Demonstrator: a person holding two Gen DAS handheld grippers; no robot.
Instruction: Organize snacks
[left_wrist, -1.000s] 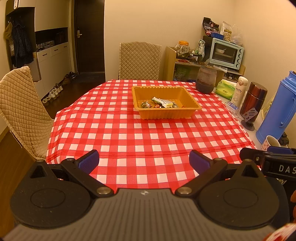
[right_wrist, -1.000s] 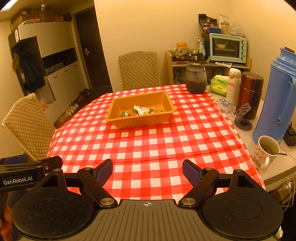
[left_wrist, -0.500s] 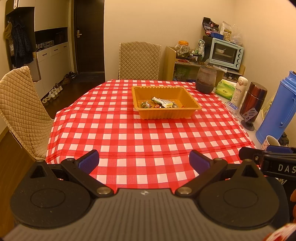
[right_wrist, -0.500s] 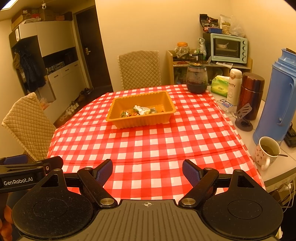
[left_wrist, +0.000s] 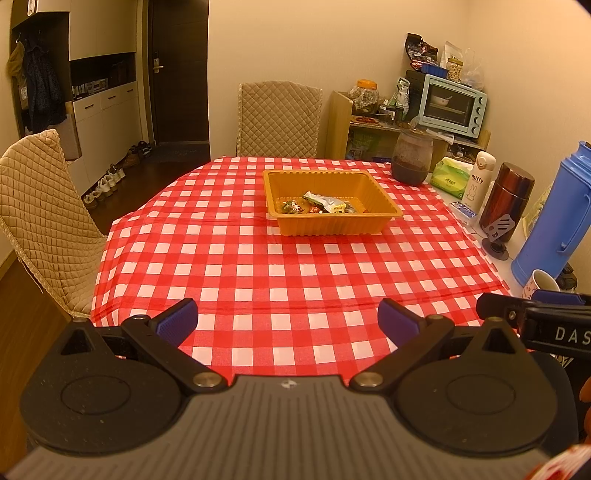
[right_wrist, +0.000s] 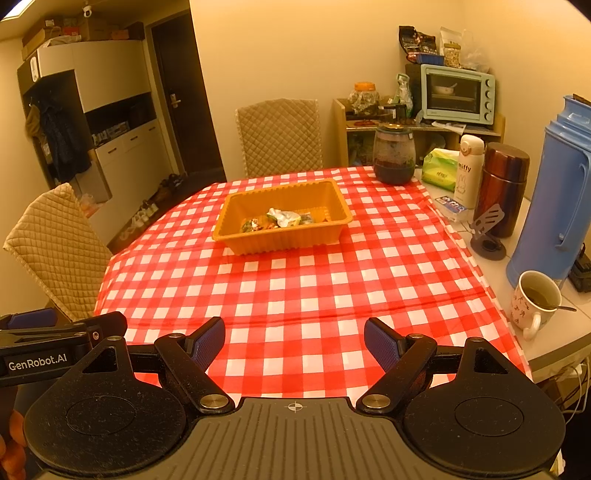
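An orange plastic tray (left_wrist: 382, 201) stands on the far half of the red-checked table (left_wrist: 288, 266); it also shows in the right wrist view (right_wrist: 332, 201). Several wrapped snacks (left_wrist: 325, 205) lie in its near part, also seen in the right wrist view (right_wrist: 282, 218). My left gripper (left_wrist: 288, 321) is open and empty above the table's near edge. My right gripper (right_wrist: 294, 343) is open and empty, beside it to the right. Both are far short of the tray.
Along the right edge stand a dark jar (right_wrist: 393, 155), tissue pack (right_wrist: 439, 173), white flask (right_wrist: 467, 166), brown thermos (right_wrist: 504, 188), blue jug (right_wrist: 554, 206) and a mug of tea (right_wrist: 533, 302). Padded chairs stand at the left (left_wrist: 44, 221) and far side (left_wrist: 279, 118).
The right wrist view has shifted slightly, so the tray sits a little further right in it. The left gripper has not moved. Both jaws stay open.
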